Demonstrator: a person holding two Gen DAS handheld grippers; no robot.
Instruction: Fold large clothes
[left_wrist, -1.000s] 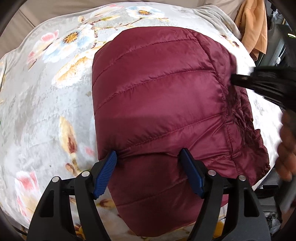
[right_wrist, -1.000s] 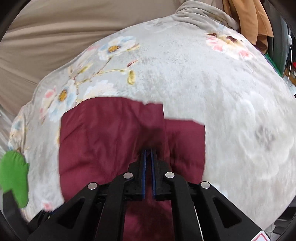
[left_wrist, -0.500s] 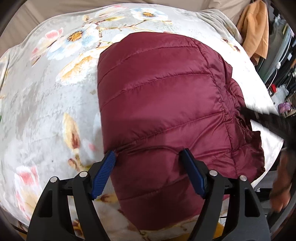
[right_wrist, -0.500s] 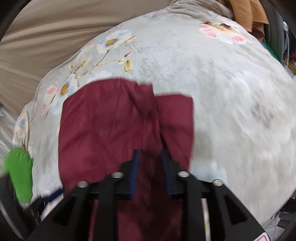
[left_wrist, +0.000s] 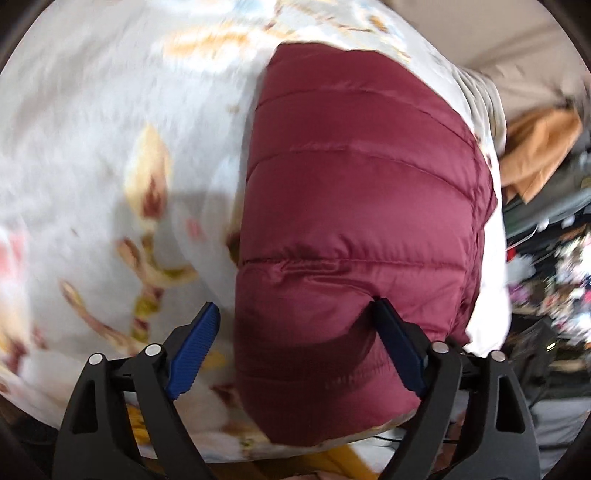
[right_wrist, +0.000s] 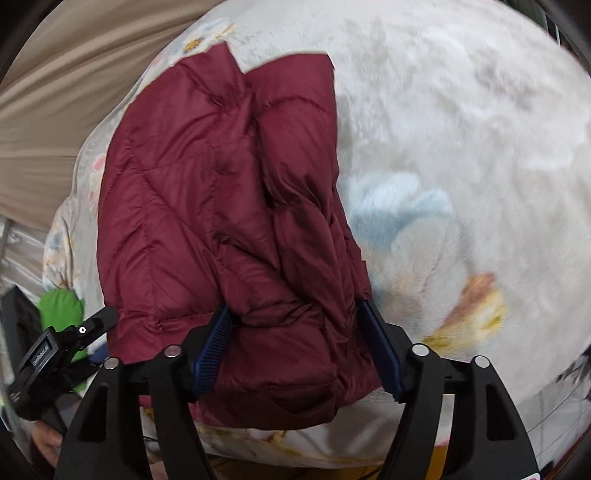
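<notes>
Floral blanket (right_wrist: 461, 129): puffy jacket (right_wrist: 221, 203), slippery (light); both grippers (left_wrist: 291, 325) (right_wrist: 295, 325) wide, empty; you grip hems.

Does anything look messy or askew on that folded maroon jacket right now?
Mostly tidy. In the right wrist view the maroon puffer jacket lies folded on the floral blanket, but the sleeve folded over it is bunched and wrinkled, and its far edge is stepped, not flush.
</notes>
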